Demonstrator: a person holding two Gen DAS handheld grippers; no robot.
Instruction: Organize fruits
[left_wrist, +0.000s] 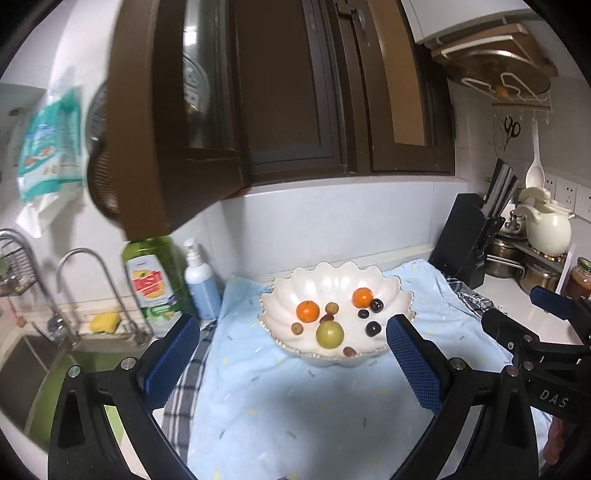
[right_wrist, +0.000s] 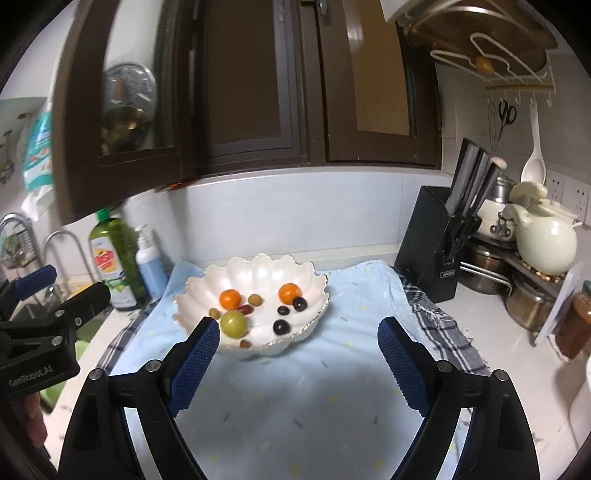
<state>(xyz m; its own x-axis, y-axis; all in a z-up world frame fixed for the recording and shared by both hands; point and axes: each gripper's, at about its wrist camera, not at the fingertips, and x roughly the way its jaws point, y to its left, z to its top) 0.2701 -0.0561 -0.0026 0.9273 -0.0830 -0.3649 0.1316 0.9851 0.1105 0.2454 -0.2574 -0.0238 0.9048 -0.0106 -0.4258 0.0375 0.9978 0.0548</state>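
The small brown fruits in the white scalloped bowl (left_wrist: 334, 284) are hard to name, and 1 reddish piece (left_wrist: 349, 351) at the near rim is partly cut off by that rim. The bowl sits on a light blue towel (left_wrist: 295, 406) and also holds 2 tangerines (left_wrist: 307, 311), a green fruit (left_wrist: 329, 334) and 3 dark grapes (left_wrist: 373, 328). The left gripper (left_wrist: 293, 363) is spread wide and holds nothing; the bowl lies just ahead, between its blue pads (left_wrist: 171, 356). The right gripper (right_wrist: 295, 363) is also wide and holds nothing; the bowl is ahead and to its left, with the left pad (right_wrist: 194, 365) hiding part of the rim. Only the left view shows the sink (left_wrist: 33, 365) and yellow sponge (left_wrist: 105, 322). The right view shows the knife block (right_wrist: 432, 243) whole.
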